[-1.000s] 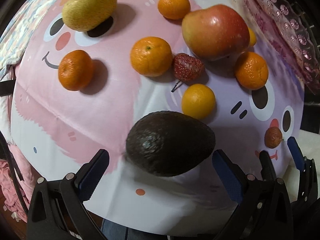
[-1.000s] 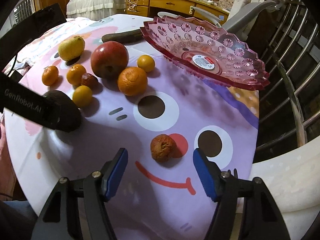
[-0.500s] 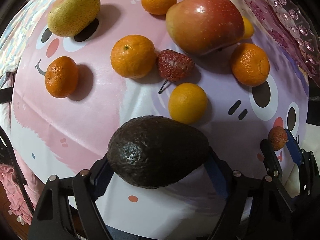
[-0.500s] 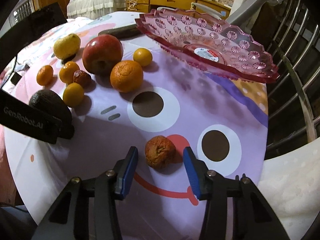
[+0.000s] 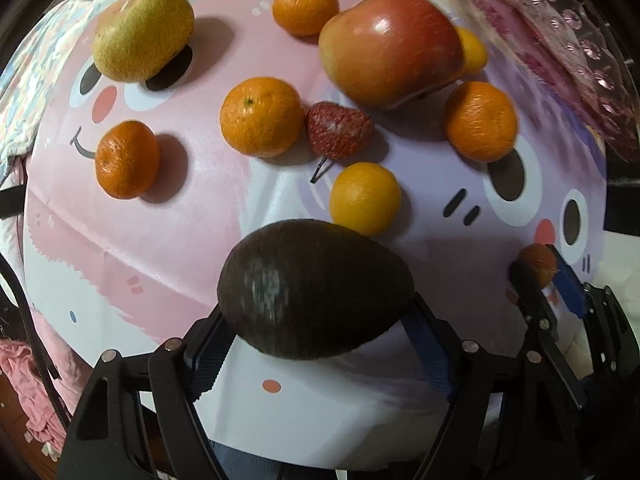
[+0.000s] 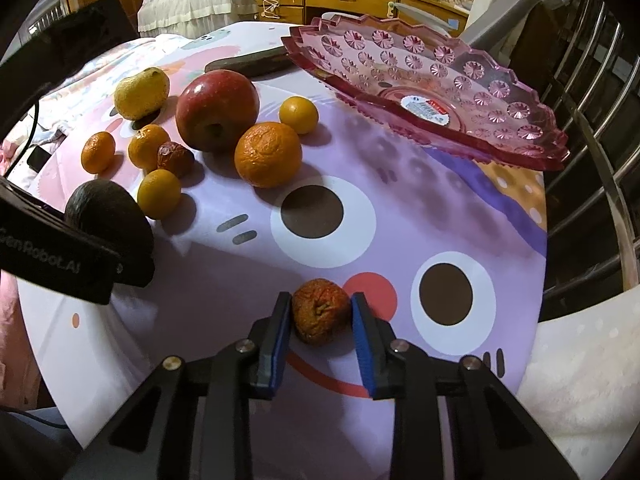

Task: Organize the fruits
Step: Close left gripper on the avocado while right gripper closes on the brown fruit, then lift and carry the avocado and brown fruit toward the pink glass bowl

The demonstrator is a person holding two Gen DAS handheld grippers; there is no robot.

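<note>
My left gripper (image 5: 320,344) has just clamped on the avocado (image 5: 316,292) at the cloth's near edge; my right gripper (image 6: 320,320) has closed onto the shrivelled fruit (image 6: 319,311). Both now look ready for the pink dish (image 6: 472,120).

Dark avocado (image 5: 316,288) on its side btwn left pads, shrivelled brown fruit (image 6: 320,310) btwn right pads, rest loose on cloth

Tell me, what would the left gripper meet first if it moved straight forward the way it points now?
Carrying the avocado, the left gripper would probably bump the small yellow-orange citrus first; depth is uncertain.
</note>
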